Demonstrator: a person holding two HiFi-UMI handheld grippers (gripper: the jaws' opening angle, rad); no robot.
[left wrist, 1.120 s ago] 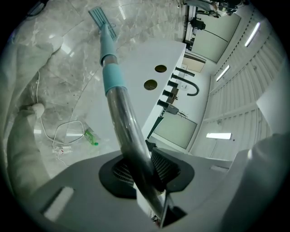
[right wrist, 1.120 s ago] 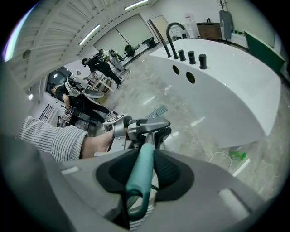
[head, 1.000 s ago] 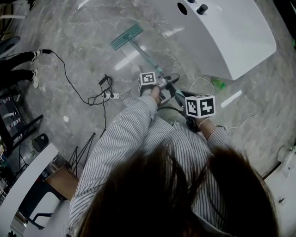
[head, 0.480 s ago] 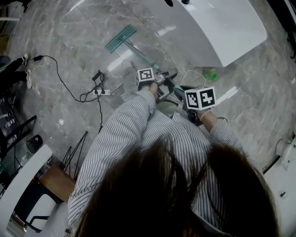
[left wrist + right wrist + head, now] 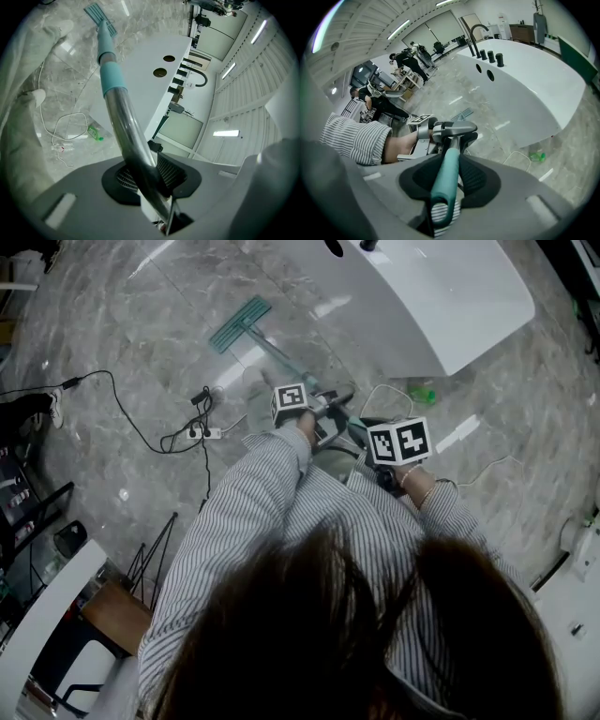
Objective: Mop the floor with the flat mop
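**Jaws of both grippers shut on the mop, head down on the floor**

Left gripper [image 5: 150,177]: jaws closed tight on the bare metal pole [image 5: 123,123] of the flat mop. The pole runs straight out between the ribbed pads, no gap showing. A teal sleeve [image 5: 112,79] sits further down the pole, and past it the shaft goes on to the mop head [image 5: 240,322].

Right gripper [image 5: 446,180]: jaws closed on the teal grip [image 5: 445,173] at the top end of the same pole. In the right gripper view, the left gripper sits just ahead along the shaft, with a striped sleeve [image 5: 356,140] behind it.

Order along the pole, from the head view: mop head, long bare run, left gripper, then right gripper nearest the person. The two grippers are near each other but not touching.

Mop position: the teal head lies flat on the grey marble floor [image 5: 122,352], ahead of the person and off to the left. It is just beside the near edge of the big white counter [image 5: 450,296]. The pole slopes up from it diagonally to the grippers.

Other things on the floor:
- black cable [image 5: 131,418] looping to a power strip [image 5: 202,433], left of the grippers and apart from the mop head
- white cable [image 5: 389,395] and a green bottle [image 5: 425,392], just beside the counter's edge on the right

The counter top has two round holes and a row of black knobs [image 5: 491,56] by a curved faucet [image 5: 476,30]. People [image 5: 410,58] are working at benches at the far end of the room.
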